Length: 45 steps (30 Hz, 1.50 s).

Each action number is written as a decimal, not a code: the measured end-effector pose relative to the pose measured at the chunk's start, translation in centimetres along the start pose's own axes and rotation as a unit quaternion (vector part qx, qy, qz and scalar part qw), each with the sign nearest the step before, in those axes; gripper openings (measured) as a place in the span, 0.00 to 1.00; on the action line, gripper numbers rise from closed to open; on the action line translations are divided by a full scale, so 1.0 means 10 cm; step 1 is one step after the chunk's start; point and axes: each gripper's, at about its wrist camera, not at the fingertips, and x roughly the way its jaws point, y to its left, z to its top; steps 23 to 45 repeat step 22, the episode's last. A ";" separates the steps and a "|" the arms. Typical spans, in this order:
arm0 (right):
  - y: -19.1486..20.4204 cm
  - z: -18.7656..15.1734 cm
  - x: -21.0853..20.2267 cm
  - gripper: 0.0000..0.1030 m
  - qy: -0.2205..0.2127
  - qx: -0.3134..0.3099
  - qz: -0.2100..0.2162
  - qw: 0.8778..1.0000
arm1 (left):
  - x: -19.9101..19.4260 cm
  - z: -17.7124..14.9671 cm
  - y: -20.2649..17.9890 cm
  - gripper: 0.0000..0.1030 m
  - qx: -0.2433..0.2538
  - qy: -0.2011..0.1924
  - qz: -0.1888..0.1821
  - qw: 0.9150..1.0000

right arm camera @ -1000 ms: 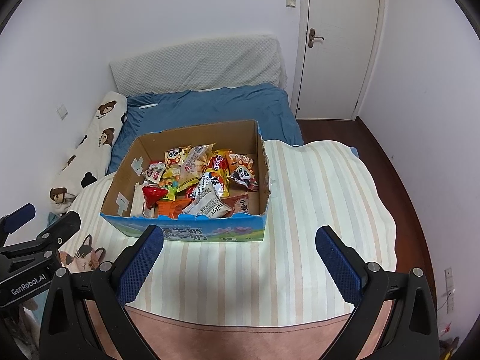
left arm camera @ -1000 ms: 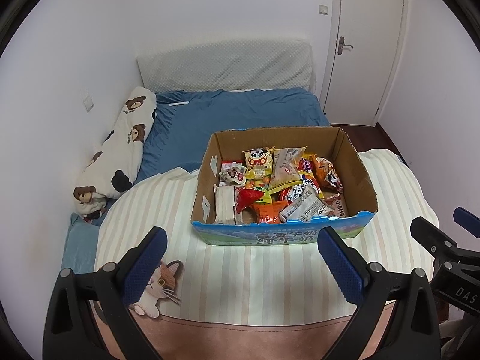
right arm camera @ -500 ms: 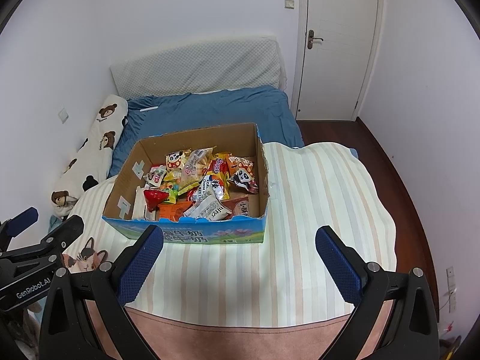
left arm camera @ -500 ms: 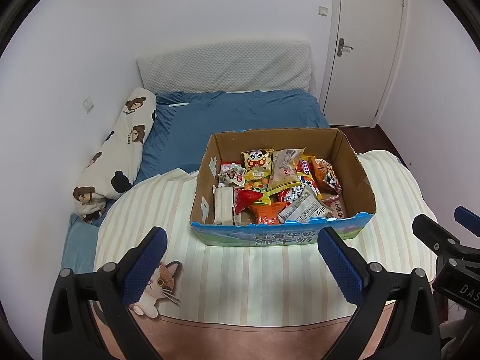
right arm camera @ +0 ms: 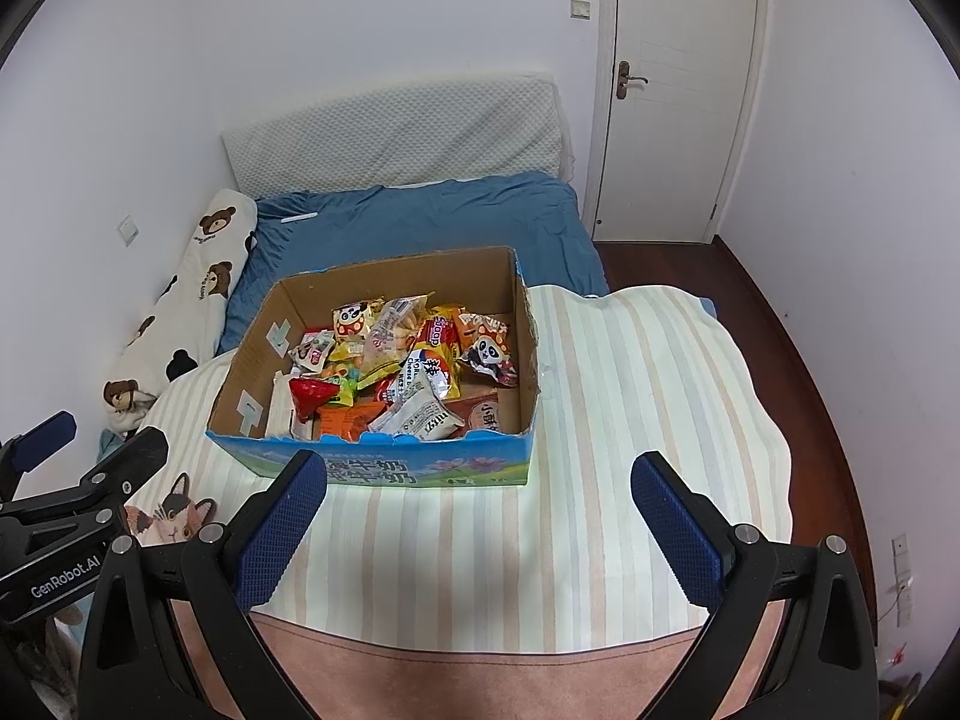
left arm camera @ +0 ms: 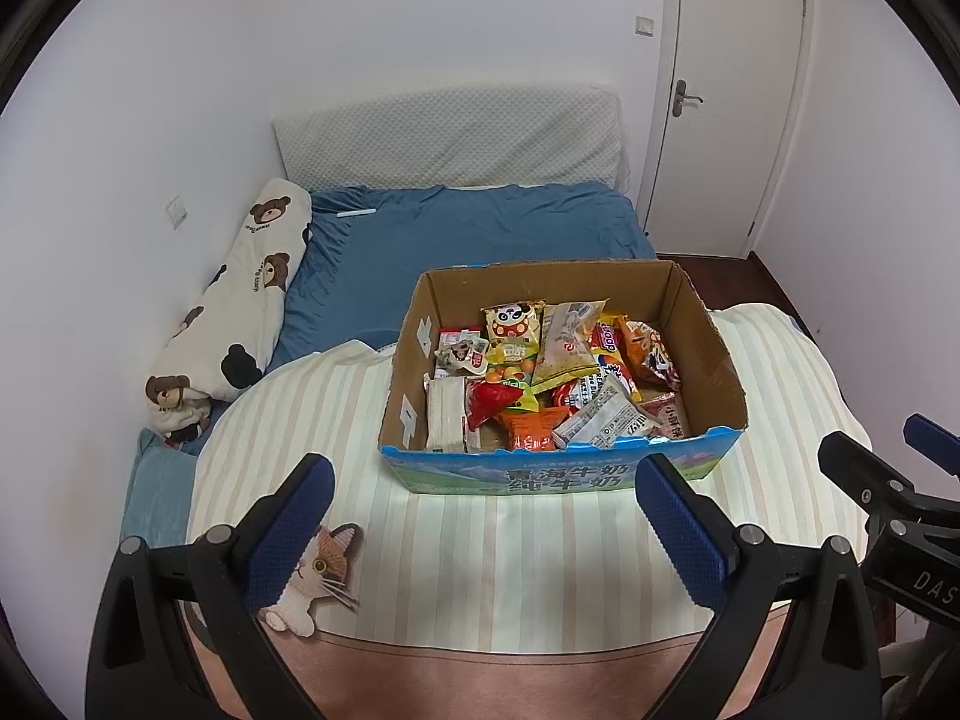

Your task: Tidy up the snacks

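Note:
An open cardboard box (left arm camera: 714, 354) with a blue printed front sits on a striped blanket (left arm camera: 480, 552); it also shows in the right wrist view (right arm camera: 522, 330). It holds several mixed snack packets (left arm camera: 558, 372), among them a panda bag (left arm camera: 511, 324), a red triangular pack (left arm camera: 489, 399) and a white wrapper (left arm camera: 606, 420). My left gripper (left arm camera: 480, 522) is open and empty, low in front of the box. My right gripper (right arm camera: 477, 516) is open and empty, also in front of the box. Each gripper shows at the edge of the other's view.
A blue mattress (left arm camera: 480, 234) lies behind the box with a bear-print bolster (left arm camera: 240, 300) along the left wall and a white pad (left arm camera: 450, 132) at its head. A closed door (left arm camera: 726, 90) stands at the right. Dark wood floor (right arm camera: 828, 372) lies to the right.
Both views have shifted slightly, so the box sits a little lower and nearer. Both grippers stay open and empty.

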 end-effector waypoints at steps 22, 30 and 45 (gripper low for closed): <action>0.02 0.00 -0.01 1.00 0.000 -0.001 0.003 1.000 | -0.01 0.00 -0.03 1.00 -0.003 -0.008 0.006 1.000; 0.02 0.00 -0.01 1.00 0.000 -0.001 0.003 1.000 | -0.01 0.00 -0.03 1.00 -0.003 -0.008 0.006 1.000; 0.02 0.00 -0.01 1.00 0.000 -0.001 0.003 1.000 | -0.01 0.00 -0.03 1.00 -0.003 -0.008 0.006 1.000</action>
